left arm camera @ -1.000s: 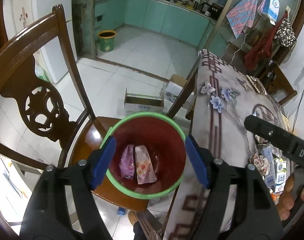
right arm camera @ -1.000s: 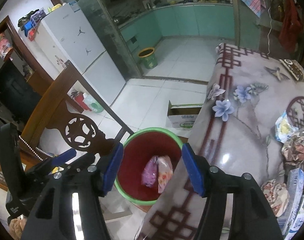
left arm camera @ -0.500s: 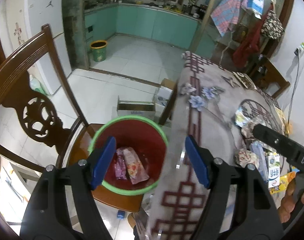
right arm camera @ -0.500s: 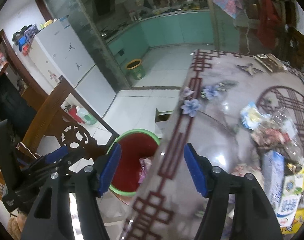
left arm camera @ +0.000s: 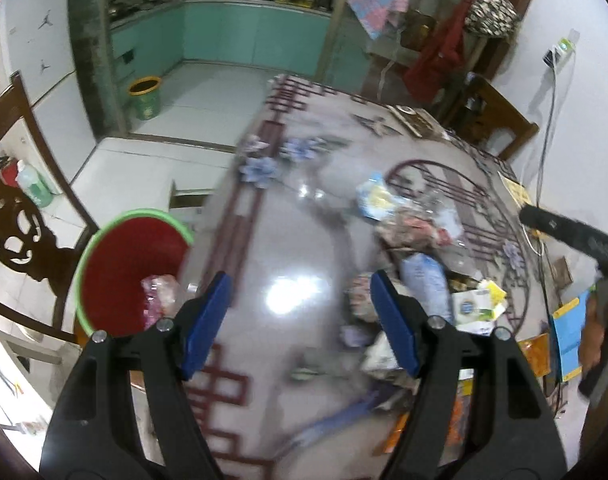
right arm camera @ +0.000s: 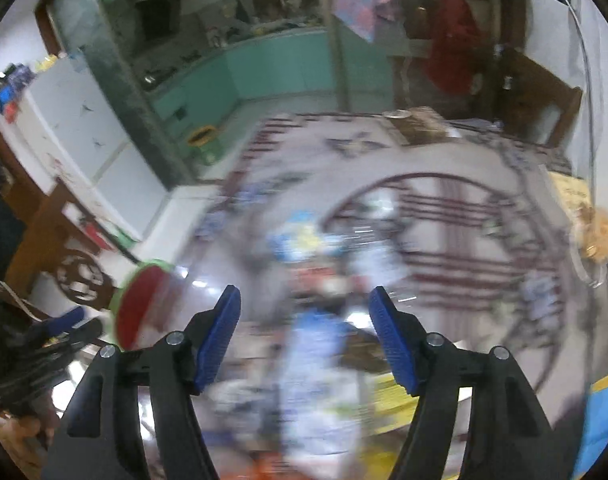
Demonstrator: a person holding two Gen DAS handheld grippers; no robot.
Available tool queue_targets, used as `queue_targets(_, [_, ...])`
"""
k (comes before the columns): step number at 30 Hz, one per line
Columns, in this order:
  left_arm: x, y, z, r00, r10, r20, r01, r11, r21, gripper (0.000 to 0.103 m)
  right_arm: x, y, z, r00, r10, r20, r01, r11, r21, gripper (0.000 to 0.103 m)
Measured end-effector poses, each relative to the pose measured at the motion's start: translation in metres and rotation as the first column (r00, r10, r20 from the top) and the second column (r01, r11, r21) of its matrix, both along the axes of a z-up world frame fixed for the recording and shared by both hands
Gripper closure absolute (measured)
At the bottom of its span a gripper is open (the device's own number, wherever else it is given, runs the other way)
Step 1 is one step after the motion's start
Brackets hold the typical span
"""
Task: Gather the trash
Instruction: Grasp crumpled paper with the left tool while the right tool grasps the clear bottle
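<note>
Now that both grippers have swung from the bucket toward the wrappers on the surface, the left gripper and right gripper show wide, empty fingers, ready for another pickup.

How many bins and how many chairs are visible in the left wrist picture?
Bins: 2, the red bin and the far bin
Chairs: 2, the left chair and the far chair
Total: 4
</note>
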State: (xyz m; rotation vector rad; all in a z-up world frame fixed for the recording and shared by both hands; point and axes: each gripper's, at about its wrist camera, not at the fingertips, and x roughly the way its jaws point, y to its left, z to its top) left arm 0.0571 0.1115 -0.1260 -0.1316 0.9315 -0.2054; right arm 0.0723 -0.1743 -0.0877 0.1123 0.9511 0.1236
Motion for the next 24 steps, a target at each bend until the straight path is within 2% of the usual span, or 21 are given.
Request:
queue_targets(3, [0.002,-0.031,-0.004,1.000,-0.011,-0.016,0.011,1.000,-0.015,0.034,0.020,-0.038,-0.016,0.999,-0.003,-0.033,0.001,0.997,-0.083,0.038])
queue_targets(6, [0.006,-0.062,-0.007,0.999,-0.016,-0.034,0.016,1.000,-0.012,0.034,0.040,-0.058,-0.044,0.993,0.047,-0.111,-0.059,0.992,-0.108,0.038])
queue_targets(12, [0.026,-0.098,-0.014,0.997,-0.023,-0.073,0.024,1.000,0.011,0.034,0.074,-0.054,-0.109,0.953,0.187,-0.240,-0.201,0.979,-0.036,0.038])
queue_targets(16, [0.049,-0.119,-0.024,0.994,-0.024,-0.104,0.028,0.999,0.035,0.034,0.090,-0.048,-0.140,0.932,0.220,-0.289,-0.232,0.973,-0.006,0.038])
queue_targets(17, [0.055,-0.124,-0.027,0.993,-0.025,-0.111,0.029,0.999,0.038,0.034,0.093,-0.048,-0.144,0.929,0.223,-0.295,-0.233,0.973,0.001,0.041])
queue_targets(20, [0.076,-0.139,-0.039,0.989,-0.028,-0.143,0.033,0.999,0.039,0.034,0.096,-0.053,-0.151,0.928,0.245,-0.280,-0.243,0.969,0.039,0.041])
queue_targets(24, [0.104,-0.157,-0.060,0.980,-0.046,-0.196,0.051,0.998,0.024,0.034,0.093,-0.069,-0.148,0.947,0.220,-0.234,-0.216,0.976,0.044,0.043])
